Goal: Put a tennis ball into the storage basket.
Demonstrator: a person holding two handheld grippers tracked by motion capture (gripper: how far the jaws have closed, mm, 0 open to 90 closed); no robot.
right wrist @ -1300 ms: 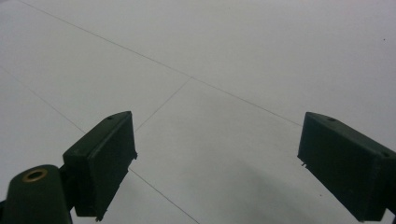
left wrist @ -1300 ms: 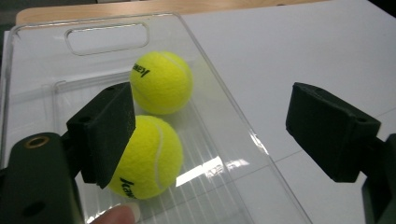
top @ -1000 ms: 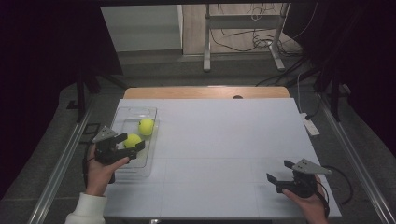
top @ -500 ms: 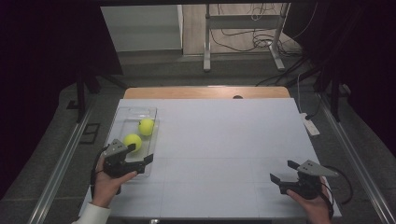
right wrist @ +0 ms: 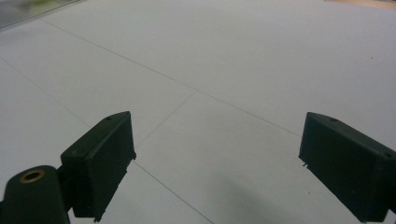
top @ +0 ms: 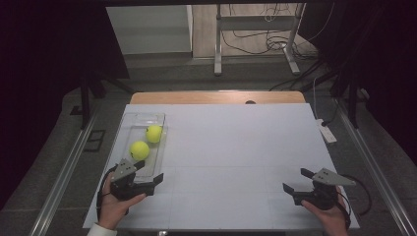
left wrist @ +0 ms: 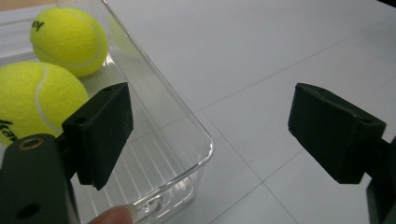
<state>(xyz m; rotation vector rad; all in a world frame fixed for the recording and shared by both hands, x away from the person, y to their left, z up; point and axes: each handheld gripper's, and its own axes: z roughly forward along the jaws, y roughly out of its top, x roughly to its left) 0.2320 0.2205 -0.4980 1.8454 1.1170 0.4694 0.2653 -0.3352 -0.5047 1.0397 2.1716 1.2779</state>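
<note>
Black left gripper open, seemingly empty.

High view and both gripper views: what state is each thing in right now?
clear bin: upright, open-topped, on the table.
two tennis balls: resting inside the bin.
left claw: jaws have just been opening, straddling the bin's near corner, not gripping.
right claw: open, empty, above bare table.

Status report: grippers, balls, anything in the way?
Left gripper and right gripper open, empty. Two yellow-green tennis balls in clear plastic tray. Nothing blocking.
</note>
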